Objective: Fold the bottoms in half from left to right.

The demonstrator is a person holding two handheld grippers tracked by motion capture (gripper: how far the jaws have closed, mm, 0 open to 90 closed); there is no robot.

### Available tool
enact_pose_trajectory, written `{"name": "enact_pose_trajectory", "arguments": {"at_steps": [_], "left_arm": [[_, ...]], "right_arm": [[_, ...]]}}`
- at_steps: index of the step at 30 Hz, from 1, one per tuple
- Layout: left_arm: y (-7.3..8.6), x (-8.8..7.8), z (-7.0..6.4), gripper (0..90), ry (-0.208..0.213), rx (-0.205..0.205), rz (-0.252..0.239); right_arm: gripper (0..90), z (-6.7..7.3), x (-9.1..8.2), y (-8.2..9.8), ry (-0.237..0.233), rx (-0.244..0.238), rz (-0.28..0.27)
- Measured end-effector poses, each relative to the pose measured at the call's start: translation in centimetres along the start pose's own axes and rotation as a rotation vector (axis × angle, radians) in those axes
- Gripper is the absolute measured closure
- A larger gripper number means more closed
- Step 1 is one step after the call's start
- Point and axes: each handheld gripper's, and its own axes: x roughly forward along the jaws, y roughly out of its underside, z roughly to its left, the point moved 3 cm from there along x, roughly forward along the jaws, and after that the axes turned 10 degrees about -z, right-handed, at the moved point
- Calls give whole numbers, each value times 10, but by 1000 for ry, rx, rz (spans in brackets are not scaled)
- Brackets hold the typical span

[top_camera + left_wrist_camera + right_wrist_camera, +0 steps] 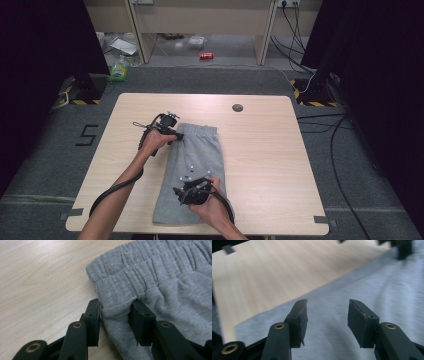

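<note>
1. Nearest me, my right gripper (186,194) hangs over the lower half of the grey shorts (197,160), with my right hand (212,207) behind it. In the right gripper view its jaws stand apart with nothing between them, and the grey cloth (367,290) lies blurred below.
2. The shorts lie folded lengthwise in a narrow strip down the middle of the table (260,150), hem toward me and waistband at the far end.
3. Farther off, my left gripper (172,134) sits at the left corner of the waistband, with my left hand (156,141) on it.
4. In the left gripper view (115,315) its jaws pinch a fold of cloth just below the elastic waistband (140,267), one pad on each side, pressing in.
5. Past the waistband I see a small dark round spot (238,107) near the table's far edge.
</note>
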Motion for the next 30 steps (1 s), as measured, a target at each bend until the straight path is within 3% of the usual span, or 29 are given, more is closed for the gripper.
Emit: {"name": "enact_pose_trajectory", "arguments": {"at_steps": [9,14,21,30], "left_arm": [[1,0,0,610,0,0,-6],[1,0,0,610,-1,-2,-7],[1,0,0,611,-2,-2,-6],[1,0,0,610,-5,-4,-12]], "right_arm": [[509,-49,-9,-2,107,58,-19],[508,-77,-11,0,142,110,-23],[507,-115,-12,-2,215,140,-34],[492,-146,-9,-5,255,184,-36]]}}
